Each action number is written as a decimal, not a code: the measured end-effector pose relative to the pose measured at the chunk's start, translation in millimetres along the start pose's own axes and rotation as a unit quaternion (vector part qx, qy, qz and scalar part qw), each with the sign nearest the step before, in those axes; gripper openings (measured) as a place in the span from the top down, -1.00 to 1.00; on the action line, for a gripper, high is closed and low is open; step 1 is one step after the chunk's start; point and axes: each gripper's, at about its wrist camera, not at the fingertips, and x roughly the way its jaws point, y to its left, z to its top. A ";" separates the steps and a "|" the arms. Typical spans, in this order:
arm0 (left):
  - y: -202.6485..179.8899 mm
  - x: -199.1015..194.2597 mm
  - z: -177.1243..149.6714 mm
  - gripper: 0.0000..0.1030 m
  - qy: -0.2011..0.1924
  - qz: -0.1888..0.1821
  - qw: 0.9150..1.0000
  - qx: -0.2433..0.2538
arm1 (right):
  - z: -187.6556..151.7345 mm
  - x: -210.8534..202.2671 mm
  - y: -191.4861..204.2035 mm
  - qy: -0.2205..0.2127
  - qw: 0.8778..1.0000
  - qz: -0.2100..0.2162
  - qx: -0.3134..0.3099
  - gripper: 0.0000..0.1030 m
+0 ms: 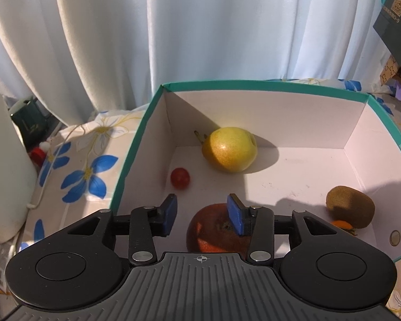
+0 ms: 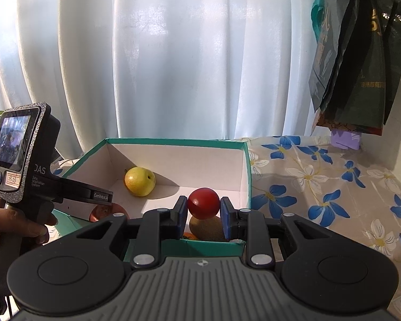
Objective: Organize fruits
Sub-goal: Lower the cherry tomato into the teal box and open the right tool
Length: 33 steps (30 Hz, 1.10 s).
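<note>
The left tool (image 1: pixel 201 212) hangs released, jaws spread above a red apple (image 1: pixel 214 236) at the near side of the teal box (image 1: pixel 136 144). The right tool (image 2: pixel 203 214) is clenched on a red tomato (image 2: pixel 203 203), held over the kiwi (image 2: pixel 205 228) at the box's near right corner.

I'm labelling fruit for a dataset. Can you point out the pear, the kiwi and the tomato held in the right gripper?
pear (image 1: pixel 230 149): left wrist view, middle of skin.
kiwi (image 1: pixel 350 206): left wrist view, fuzzy top.
tomato (image 2: pixel 203 203): right wrist view, centre.
</note>
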 end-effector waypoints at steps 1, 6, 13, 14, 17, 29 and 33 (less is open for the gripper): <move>-0.5 -3.8 -0.2 -0.29 -0.007 0.007 1.000 0.000 | 0.1 0.8 0.0 0.001 1.000 0.000 -0.001 0.50; 7.3 -33.3 -0.5 -0.35 -0.034 0.012 0.999 -0.022 | 0.3 6.0 -0.1 0.005 1.000 0.000 -0.003 0.50; 27.7 -86.9 -23.5 -0.68 -0.072 0.028 0.995 -0.070 | -2.3 15.7 -0.6 0.009 1.000 -0.003 -0.008 0.50; 28.6 -88.9 -25.5 -0.69 -0.071 0.028 0.995 -0.070 | -3.1 17.5 -0.7 0.010 1.000 -0.004 -0.008 0.50; 30.0 -87.6 -29.8 -0.69 -0.059 0.028 0.995 -0.072 | -5.8 27.0 -1.0 0.018 1.000 -0.005 -0.008 0.50; 26.4 -88.8 -42.8 -0.69 -0.041 0.027 0.997 -0.067 | -13.5 46.7 -1.4 0.042 0.999 -0.004 -0.018 0.49; 23.1 -92.4 -43.1 -0.70 -0.046 0.027 0.997 -0.061 | -12.5 46.1 -3.9 0.041 0.999 -0.007 -0.016 0.49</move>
